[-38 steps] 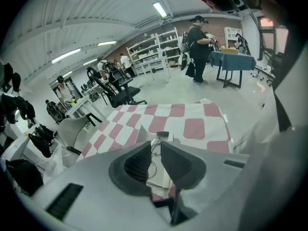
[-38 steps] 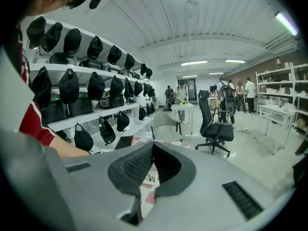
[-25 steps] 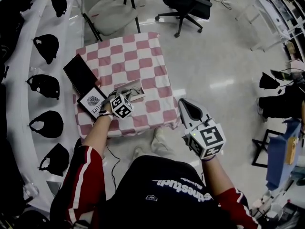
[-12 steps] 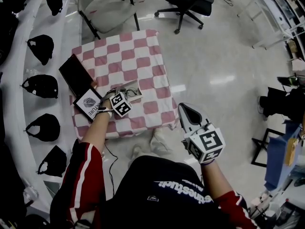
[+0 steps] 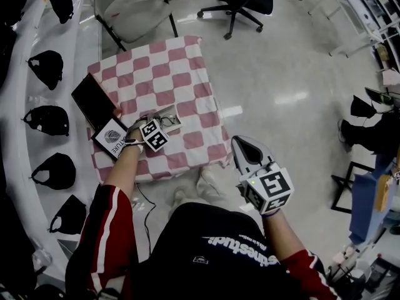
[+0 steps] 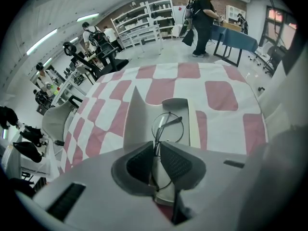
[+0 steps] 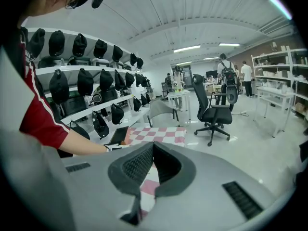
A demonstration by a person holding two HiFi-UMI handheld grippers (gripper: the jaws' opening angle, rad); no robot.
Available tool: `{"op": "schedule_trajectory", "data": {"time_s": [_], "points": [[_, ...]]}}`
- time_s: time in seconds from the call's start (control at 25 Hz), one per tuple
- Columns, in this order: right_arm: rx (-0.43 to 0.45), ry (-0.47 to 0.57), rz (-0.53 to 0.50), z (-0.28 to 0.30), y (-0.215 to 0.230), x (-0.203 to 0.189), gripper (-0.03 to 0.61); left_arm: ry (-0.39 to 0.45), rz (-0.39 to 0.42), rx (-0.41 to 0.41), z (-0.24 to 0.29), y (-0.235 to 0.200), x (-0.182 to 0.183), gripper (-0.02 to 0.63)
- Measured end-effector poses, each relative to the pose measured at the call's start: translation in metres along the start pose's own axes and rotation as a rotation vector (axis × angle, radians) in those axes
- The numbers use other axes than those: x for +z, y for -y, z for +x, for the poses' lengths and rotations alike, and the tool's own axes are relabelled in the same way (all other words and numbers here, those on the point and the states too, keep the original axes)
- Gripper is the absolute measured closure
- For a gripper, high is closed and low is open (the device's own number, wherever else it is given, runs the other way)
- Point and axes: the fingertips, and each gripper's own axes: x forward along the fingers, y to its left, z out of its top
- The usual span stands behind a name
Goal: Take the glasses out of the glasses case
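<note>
One thin wire is all that the left gripper holds: its jaws are closed on the frame of the glasses, and a round lens shows at 12 o'clock, just beyond the tips. The glasses lie in the open glasses case. In the head view the case rests on the checked cloth, a little toward 7 o'clock from the middle of the table.

I think the wire can slip or twist between the pads, because the hold is so narrow. A temple may also catch on the case wall and drag the light case along, since nothing presses the case down. The right gripper hangs off the table at 4 o'clock, well apart, with its jaws together on nothing. A hard pull could bend the frame.

By count:
- one pair of glasses
- one case
- two grippers
- one dark slab and one white card, at the table's 9 o'clock edge
</note>
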Motion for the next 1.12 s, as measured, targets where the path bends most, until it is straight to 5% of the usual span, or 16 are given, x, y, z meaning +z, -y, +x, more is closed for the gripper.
{"op": "schedule_trajectory", "data": {"time_s": [0.28, 1.12], "points": [[0.003, 0.009, 0.005, -0.004, -0.001, -0.001, 0.577, -0.015, 0.049, -0.012, -0.005, 0.003, -0.001, 0.594], [0.006, 0.042, -0.011, -0.019, -0.016, 0.014, 0.577, 0.094, 0.0, 0.052, -0.039, -0.003, 0.02, 0.603]]}}
